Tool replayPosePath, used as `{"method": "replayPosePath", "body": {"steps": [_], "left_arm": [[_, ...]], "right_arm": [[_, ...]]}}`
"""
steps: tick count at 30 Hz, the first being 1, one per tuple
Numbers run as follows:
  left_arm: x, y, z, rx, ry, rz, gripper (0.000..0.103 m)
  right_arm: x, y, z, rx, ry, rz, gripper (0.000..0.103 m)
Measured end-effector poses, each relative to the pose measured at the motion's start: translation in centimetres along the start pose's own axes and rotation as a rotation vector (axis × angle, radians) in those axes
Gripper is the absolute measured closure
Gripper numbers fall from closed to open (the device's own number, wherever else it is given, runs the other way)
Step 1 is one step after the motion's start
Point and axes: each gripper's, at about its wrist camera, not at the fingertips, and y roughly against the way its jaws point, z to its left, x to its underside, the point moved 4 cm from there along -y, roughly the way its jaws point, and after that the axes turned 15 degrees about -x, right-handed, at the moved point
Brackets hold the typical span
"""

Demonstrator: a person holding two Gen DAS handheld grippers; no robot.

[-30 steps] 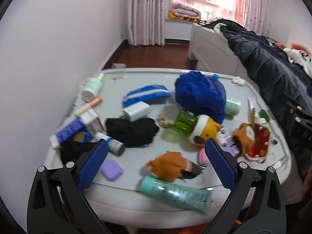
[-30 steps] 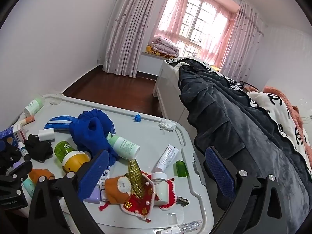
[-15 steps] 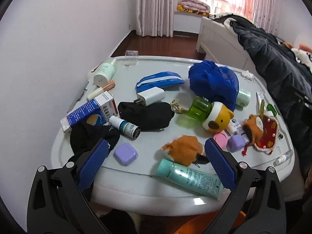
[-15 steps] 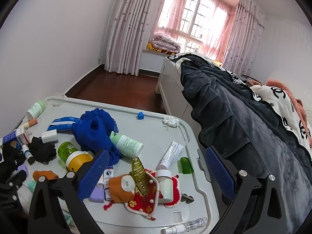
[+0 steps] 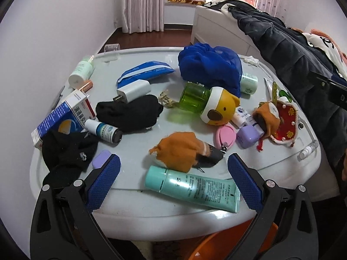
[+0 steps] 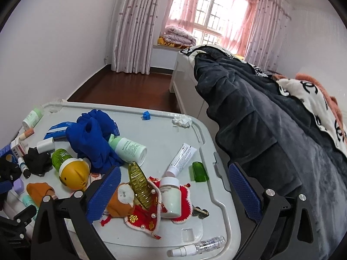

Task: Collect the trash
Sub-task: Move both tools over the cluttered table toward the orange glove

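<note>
Both grippers are being held spread and empty above the white table [image 5: 134, 214]. The likeliest piece of trash, judged from the task, is the crumpled tissue [image 6: 182, 121], which is lying at the far edge of the table, near the bed [image 6: 260, 112]. It is lying well ahead of the right gripper [image 6: 173, 191], slightly to the right of the middle line between its fingers, and it has no clear long axis. The left gripper [image 5: 173, 182] is being kept well apart from it, over the near edge, just above a teal tube [image 5: 193, 187]. The right hand is therefore judged the nearer one. In the left view the tissue [image 5: 251, 60] is being shown only small, beyond a blue mesh cloth [image 5: 210, 65]; in the right view nothing is standing in front of it. An orange bin [image 5: 227, 244] under the table is being shown only by the left view.
</note>
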Motion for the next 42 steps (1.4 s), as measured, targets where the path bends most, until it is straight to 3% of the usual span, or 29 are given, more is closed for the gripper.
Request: {"method": "replayPosePath", "body": {"steps": [6,33,36,42], "left_arm": [[-0.2,-0.7,-0.2,-0.071,-0.018,0.005,0.006],[-0.3,-0.7,-1.1,-0.074,-0.024,0.013,0.006],[-0.4,-1.5,-1.1,-0.037,-0.012,0.030,0.006],[-0.4,-3.0,-0.3,-0.037,0.018,0.037,0.007]], "right_arm": [[-0.1,0.6,-0.4,0.004,0.005,-0.016,0.005],[-0.1,0.6,-0.8,0.003,-0.009,-0.018,0.005],[-0.1,0.7,-0.9,0.009,-0.008,-0.024,0.005],[-0.5,1.3,-1.4,0.000,-0.022,-0.040,0.005]]}}
